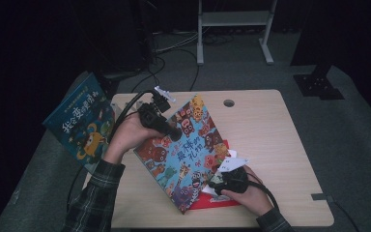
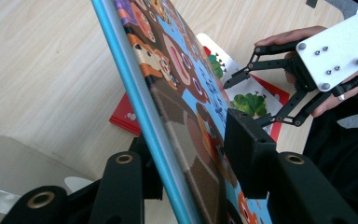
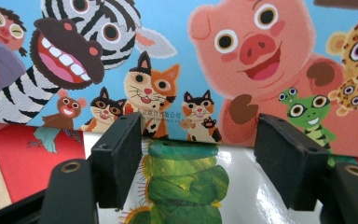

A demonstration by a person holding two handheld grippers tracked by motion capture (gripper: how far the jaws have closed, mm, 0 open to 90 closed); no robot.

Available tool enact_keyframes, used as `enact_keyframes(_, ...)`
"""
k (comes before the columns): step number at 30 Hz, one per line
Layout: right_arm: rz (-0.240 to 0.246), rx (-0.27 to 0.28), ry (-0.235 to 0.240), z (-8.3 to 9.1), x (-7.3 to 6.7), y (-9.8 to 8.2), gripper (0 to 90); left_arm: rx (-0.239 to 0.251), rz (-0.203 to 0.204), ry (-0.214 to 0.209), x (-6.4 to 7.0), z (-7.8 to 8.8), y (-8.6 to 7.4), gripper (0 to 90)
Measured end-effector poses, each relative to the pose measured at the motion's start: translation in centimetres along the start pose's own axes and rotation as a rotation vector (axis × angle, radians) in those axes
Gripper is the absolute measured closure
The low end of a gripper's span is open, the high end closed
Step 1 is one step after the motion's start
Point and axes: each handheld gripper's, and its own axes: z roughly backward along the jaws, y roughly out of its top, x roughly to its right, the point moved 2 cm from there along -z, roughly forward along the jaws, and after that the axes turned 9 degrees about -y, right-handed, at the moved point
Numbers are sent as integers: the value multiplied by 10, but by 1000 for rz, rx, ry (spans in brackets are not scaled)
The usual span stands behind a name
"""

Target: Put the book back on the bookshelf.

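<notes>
**Hazards.** The animal picture book [image 1: 188, 154] stands tilted on its low corner at 6 o'clock on the table [image 1: 270, 135]. It is held by one edge alone. If that pinch is shallow or slackens, the cover may pivot, slide free and slap down on the red caterpillar book [image 1: 217, 200] beneath it. The lower book may also be dragged off towards 5 o'clock if the raised edge scrapes it.

**Item 1, nearest, 5 o'clock.** Right gripper [image 1: 224, 176], hovering low over the red caterpillar book. Jaws narrowly apart with nothing between them. In the right gripper view the tilted book's lower edge lies just beyond the pads.

**Item 2, centre.** Animal picture book, cover facing right, lower part resting over the red caterpillar book.

**Item 3, 10 o'clock of centre.** Left gripper [image 1: 174, 133], clamped across the animal picture book's upper-left edge. In the left gripper view one pad lies on the cover and the other stands behind the blue edge.

**Item 4, 9 o'clock, table's edge.** Blue picture book [image 1: 79, 125], overhanging, well apart from both grippers.
</notes>
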Motion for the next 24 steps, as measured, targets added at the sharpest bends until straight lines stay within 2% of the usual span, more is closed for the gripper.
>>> enact_keyframes(6,-1,1,11,1,1,-1,320,-31,41,-36,2,4,7,653)
enact_keyframes(11,-11,-2,31,1,3,-2,315,-50,19,-57,9,10,13,697)
enact_keyframes(17,-55,-9,40,2,9,-6,304,-73,3,-59,17,14,19,726)
enact_keyframes(21,-64,-10,29,3,14,-7,307,-100,-6,-34,22,17,22,734)
enact_keyframes(24,-75,-15,25,3,15,-8,307,-113,-11,-30,25,20,24,762)
